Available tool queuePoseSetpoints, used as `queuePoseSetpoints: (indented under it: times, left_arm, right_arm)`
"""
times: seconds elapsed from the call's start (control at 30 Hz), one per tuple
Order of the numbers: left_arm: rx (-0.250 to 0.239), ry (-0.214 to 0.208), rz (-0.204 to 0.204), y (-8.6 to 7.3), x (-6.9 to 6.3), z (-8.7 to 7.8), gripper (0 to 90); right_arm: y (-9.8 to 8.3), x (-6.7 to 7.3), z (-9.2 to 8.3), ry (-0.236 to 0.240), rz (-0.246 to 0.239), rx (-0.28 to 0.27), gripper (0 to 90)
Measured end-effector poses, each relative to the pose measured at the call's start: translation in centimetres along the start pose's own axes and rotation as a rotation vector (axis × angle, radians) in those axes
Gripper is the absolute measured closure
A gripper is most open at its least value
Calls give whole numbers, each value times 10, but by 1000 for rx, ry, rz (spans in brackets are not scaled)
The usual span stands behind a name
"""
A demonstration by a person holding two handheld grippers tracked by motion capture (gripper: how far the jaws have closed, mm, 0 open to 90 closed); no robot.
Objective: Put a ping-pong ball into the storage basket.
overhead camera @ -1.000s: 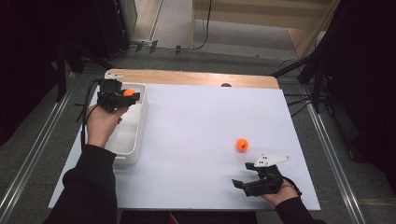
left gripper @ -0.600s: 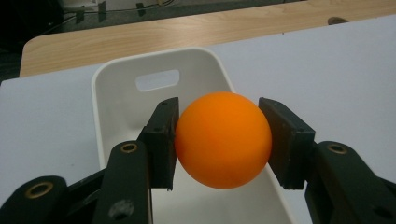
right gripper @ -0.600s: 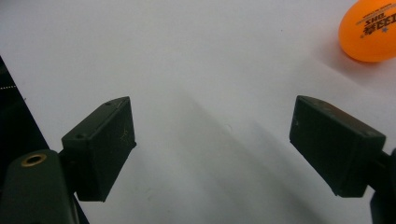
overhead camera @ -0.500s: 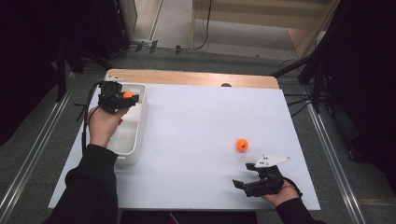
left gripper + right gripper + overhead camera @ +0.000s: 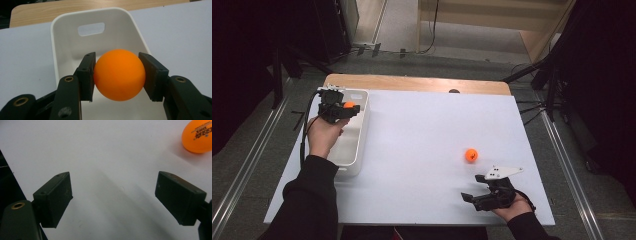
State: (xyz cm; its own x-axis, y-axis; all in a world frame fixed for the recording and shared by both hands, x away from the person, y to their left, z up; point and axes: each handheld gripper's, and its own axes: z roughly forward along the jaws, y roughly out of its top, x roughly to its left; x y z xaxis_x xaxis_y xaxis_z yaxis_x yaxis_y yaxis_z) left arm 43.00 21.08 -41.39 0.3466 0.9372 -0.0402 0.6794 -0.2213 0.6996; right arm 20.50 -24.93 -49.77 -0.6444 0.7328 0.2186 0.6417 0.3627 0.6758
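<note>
My left gripper [image 5: 348,106] is shut on an orange ball [image 5: 119,74], its pads pressing both sides. It hangs over the white bin [image 5: 358,134] at the table's left; in the left gripper view the white bin [image 5: 62,40] lies right below the ball. A second orange ball [image 5: 471,154] rests on the white table, right of centre. My right gripper [image 5: 468,198] stands open near the front right edge, a short way in front of that ball. In the right gripper view the second orange ball [image 5: 198,135] sits at the top right, beyond the wide-apart jaws of the right gripper [image 5: 113,200].
The white table top [image 5: 422,130] has a wooden strip [image 5: 412,83] along its far edge. Black stands and cables stand on the floor to the right [image 5: 552,85] and far left [image 5: 277,75].
My left gripper has sunk a little toward the bin with the ball in it. The right gripper and the loose ball have kept still.
</note>
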Motion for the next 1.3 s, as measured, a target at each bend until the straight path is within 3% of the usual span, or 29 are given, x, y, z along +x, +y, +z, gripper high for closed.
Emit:
queuePoseSetpoints:
  times: [0.37,0.7,0.83,0.9,1.0,1.13,1.3]
  left_arm:
    - [36,18,9,-3,0,7,506]
    - [39,17,8,-3,-1,7,503]
    - [42,7,4,-2,-1,7,431]
    - [39,-36,-22,-1,1,5,420]
    - [21,-52,-44,1,2,1,378]
    - [21,-90,-36,5,1,-6,331]
    - [-6,-93,9,9,-4,-13,330]
  right_arm:
    - [0,0,0,3,-5,0,128]
    - [0,0,0,3,-7,0,128]
    - [0,0,0,4,-7,-1,128]
    - [0,0,0,2,-7,-1,128]
    - [0,0,0,5,-7,-1,128]
    - [0,0,0,6,-7,-1,128]
    - [0,0,0,7,-10,-1,128]
